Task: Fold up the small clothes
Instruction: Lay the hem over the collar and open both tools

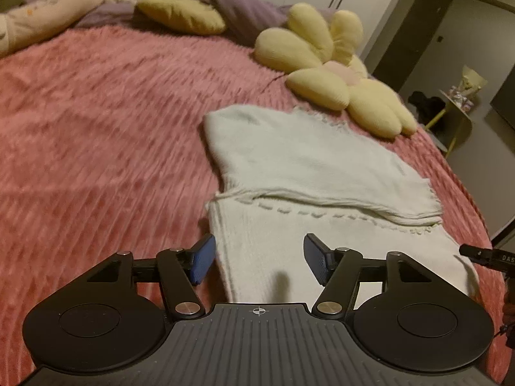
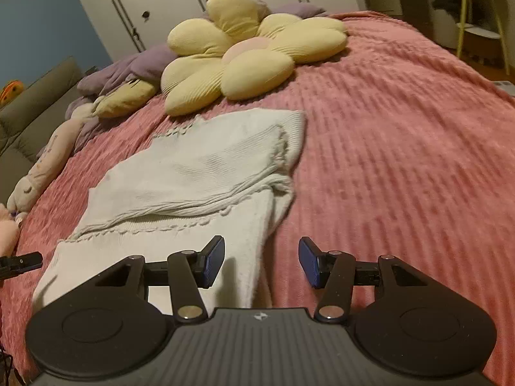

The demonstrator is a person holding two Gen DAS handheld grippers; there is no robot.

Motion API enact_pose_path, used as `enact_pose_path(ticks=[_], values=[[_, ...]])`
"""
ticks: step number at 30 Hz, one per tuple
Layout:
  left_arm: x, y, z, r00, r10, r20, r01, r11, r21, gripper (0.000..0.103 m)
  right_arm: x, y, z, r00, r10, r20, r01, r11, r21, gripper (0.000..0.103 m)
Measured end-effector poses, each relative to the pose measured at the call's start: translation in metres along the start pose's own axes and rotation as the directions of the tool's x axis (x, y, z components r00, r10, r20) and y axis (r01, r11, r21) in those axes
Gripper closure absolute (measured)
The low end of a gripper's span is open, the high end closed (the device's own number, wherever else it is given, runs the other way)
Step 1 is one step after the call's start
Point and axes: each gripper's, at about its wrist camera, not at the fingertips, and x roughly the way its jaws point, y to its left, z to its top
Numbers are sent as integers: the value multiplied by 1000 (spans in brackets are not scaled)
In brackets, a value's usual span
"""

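- My left tongs stand spread, blue pads apart, nothing pinched; the near left edge of the white knit garment lies below and between them.
- My right tongs are spread too, empty, hanging over the garment's near right edge and the pink bedspread.
- The garment lies on the bed, its far part folded over towards me, so a doubled layer covers the middle.
- A yellow flower cushion sits just beyond the garment, near its far edge.
- At the left view's right edge I see the tip of the other tool.
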Motion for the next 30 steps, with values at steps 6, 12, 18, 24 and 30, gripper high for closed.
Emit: enact_pose_path(ticks=[6,12,18,24,30], values=[[26,-2,3,999,9,-49,-9,1000,0,39,26,9,9,1000,-2,-20,1,999,-46,57],[31,1,4,996,64,-63,-66,997,-28,75,37,14,9,999,-19,-39,16,995,-96,78],[16,-11,7,1000,23,-6,-22,1000,14,92,23,25,9,999,-34,33,39,986,-161,94],[25,-27,9,999,-16,-43,18,998,61,88,25,31,8,999,-42,17,45,981,-190,94],[44,-34,6,996,5,-90,5,993,120,78,43,24,11,996,-74,-40,67,985,-161,93]])
